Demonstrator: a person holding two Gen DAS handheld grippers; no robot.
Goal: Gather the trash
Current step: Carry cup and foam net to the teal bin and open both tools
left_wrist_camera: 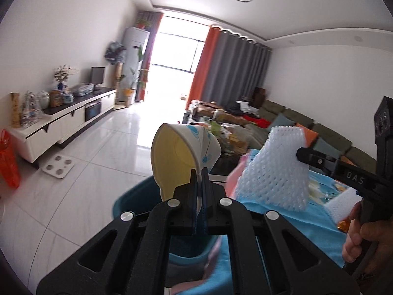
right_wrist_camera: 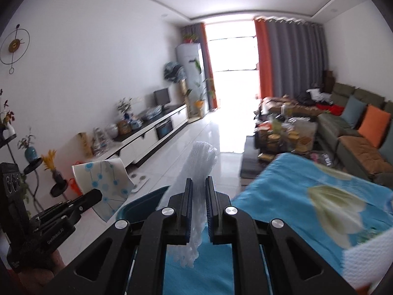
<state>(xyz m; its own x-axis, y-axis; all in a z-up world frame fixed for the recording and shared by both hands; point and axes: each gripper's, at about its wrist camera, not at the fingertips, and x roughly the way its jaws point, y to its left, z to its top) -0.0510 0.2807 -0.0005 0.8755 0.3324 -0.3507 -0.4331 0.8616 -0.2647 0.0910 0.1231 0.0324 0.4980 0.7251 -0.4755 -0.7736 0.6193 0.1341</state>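
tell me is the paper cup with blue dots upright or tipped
Tipped. The paper cup with blue dots, pinched at its rim by the left gripper, shows its empty yellowish inside sideways.

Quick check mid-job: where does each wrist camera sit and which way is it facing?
Left wrist: on the left tongs, facing down the room to the window; shut on a paper cup over the teal bin; a hand shows.
Right wrist: on the right tongs, facing likewise; shut on white foam netting; own tongs only.
Shared: cup, netting, bin, blue floral cloth.
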